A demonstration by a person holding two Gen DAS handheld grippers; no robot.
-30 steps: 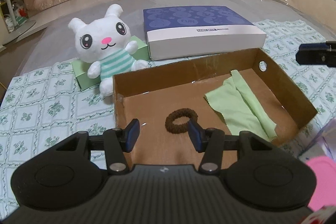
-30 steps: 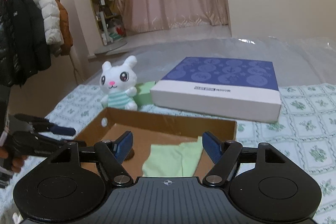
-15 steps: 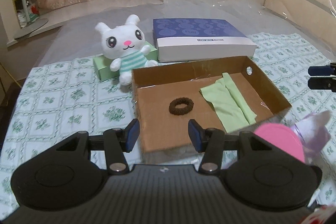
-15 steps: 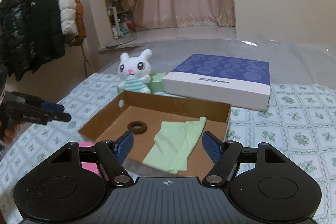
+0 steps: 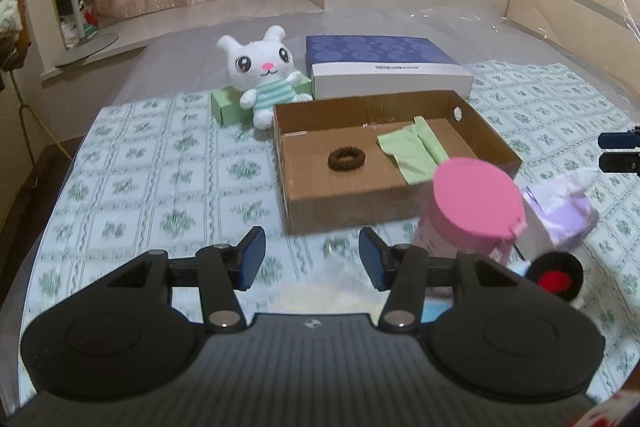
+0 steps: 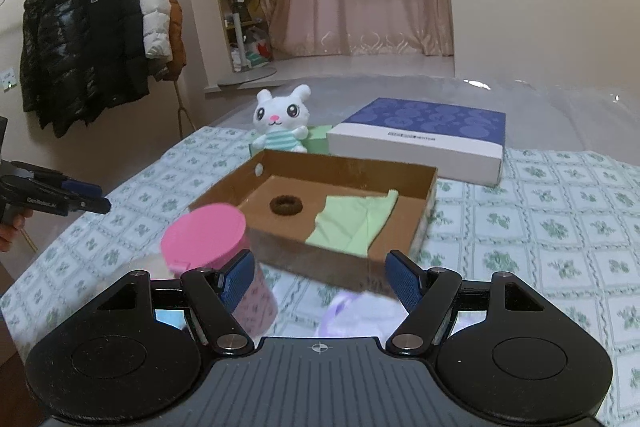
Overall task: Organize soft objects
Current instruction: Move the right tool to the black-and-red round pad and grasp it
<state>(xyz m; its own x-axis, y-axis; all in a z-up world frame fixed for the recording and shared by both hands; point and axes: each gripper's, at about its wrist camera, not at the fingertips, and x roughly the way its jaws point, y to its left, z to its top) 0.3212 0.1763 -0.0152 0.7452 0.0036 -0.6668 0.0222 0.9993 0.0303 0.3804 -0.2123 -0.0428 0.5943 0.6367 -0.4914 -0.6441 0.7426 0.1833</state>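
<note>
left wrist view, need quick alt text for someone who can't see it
The open left gripper hovers empty over a floral bedspread, facing a shallow cardboard box holding a brown hair tie and a green cloth. A plush bunny sits behind the box; a pink-lidded container stands nearer, right.

We are reading "GenRobot.AI" on the left tongs; the print on the blue box is staying too small for us.

both grippers further back fr box
</note>
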